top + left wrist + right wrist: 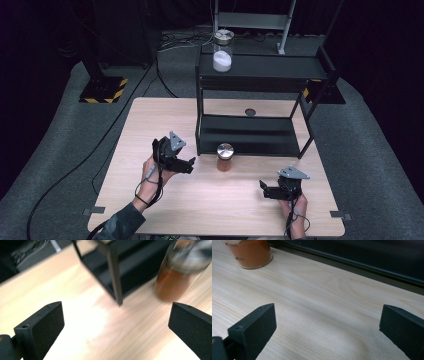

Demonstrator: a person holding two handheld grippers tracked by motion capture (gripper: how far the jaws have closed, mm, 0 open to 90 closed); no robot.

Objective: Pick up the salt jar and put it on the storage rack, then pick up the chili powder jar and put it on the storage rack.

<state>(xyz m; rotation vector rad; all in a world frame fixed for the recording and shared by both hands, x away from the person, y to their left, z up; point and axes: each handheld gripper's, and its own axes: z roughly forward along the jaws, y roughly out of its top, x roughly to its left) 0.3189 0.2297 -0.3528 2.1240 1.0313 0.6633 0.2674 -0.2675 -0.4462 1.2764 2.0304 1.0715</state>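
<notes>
Here the left gripper (189,164) is held with jaws spread wide, empty, left of the spice jar (224,157). The jar is stood on the table (150,120), just before the rack (250,135). The right gripper (263,189) is likewise spread, empty.

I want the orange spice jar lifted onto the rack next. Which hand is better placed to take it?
Probably the left. The left tongs are open and point toward the jar, just beside it. The right tongs, also open, sit farther away, nearer the table edge.
</notes>
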